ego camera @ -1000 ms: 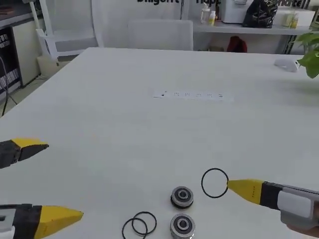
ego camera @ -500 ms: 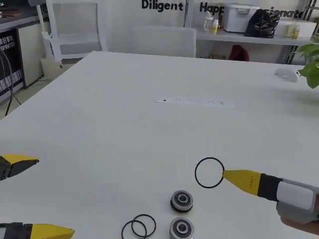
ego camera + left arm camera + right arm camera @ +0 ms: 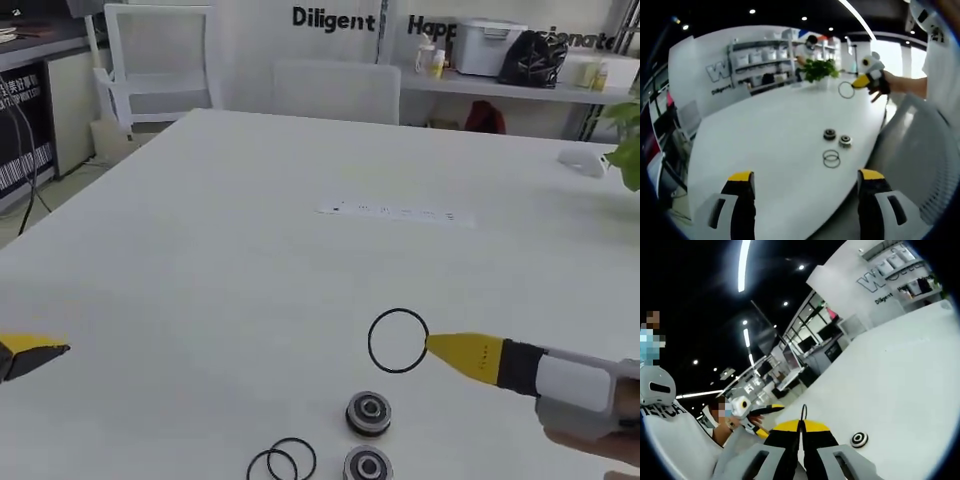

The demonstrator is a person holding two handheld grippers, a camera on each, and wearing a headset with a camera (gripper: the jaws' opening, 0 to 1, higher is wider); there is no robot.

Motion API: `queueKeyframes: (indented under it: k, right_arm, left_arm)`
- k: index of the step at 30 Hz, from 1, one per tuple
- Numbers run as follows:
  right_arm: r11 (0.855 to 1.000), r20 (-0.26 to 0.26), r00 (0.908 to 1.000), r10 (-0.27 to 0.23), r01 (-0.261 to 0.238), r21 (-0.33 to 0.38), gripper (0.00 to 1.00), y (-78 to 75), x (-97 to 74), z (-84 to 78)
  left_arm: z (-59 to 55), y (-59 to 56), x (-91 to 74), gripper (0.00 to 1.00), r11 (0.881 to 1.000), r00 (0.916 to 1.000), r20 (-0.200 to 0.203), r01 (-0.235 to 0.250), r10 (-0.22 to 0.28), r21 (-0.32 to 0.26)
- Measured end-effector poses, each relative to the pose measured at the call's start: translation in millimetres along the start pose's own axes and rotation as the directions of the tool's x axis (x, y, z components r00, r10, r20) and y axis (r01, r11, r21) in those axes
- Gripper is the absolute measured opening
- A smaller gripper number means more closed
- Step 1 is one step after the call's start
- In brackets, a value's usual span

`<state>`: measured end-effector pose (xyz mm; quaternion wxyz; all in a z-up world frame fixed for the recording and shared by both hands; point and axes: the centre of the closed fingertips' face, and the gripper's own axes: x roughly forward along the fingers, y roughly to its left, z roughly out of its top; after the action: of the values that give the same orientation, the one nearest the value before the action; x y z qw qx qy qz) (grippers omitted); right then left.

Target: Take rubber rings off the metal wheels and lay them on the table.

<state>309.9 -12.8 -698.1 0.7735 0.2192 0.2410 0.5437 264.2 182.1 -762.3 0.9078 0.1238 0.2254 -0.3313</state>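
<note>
My right gripper (image 3: pixel 430 345) is shut on the edge of a thin black rubber ring (image 3: pixel 371 335), which hangs in the air above and behind two metal wheels (image 3: pixel 369 412) (image 3: pixel 367 465) on the white table (image 3: pixel 300 260). Two more black rings (image 3: pixel 271 458) lie overlapping on the table left of the wheels. In the right gripper view the ring (image 3: pixel 803 412) stands edge-on between the shut jaws, with one wheel (image 3: pixel 859 439) below. My left gripper (image 3: pixel 805 182) is open with nothing between its fingers, far left of the wheels (image 3: pixel 829 134); one yellow fingertip (image 3: pixel 30 352) shows in the head view.
A flat strip of white sockets (image 3: pixel 395 212) lies mid-table. A white chair (image 3: pixel 335 92) and shelves stand behind the far edge, and a green plant (image 3: pixel 628 140) sits at the right. The table's near edge runs just below the wheels.
My right gripper has carried the ring left and farther above the wheels. The left gripper has drawn back toward the lower left, so only one fingertip stays in the head view.
</note>
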Motion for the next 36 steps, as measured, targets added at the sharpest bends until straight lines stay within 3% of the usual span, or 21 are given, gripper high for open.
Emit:
queueKeyframes:
  k: [9,18,29,36]
  right_arm:
    - [0.999,-0.041,0.9981,0.045,-0.045,-0.003,0.0,6.0,19.1,-4.2]
    - [0.997,-0.104,0.992,0.073,-0.075,-0.02,0.0,2.5,48.3,-12.3]
    - [0.995,-0.186,0.9782,0.092,-0.096,-0.01,0.0,-2.2,62.0,-27.6]
    - [0.995,-0.261,0.9606,0.094,-0.096,0.007,0.0,-10.2,72.4,-49.8]
  left_arm:
    - [-6.0,-2.4,-3.0,0.84,1.0,0.9996,-0.028,-0.01,0.01,0.004]
    - [-11.1,-5.6,0.9,0.9,1.0,0.999,-0.043,0.006,-0.006,-0.013]
    - [-12.7,-10.9,4.3,0.96,0.998,0.9986,-0.037,0.037,-0.038,-0.05]
    - [-14.4,-10.1,4.4,0.97,0.998,0.9984,-0.04,0.038,-0.04,-0.055]
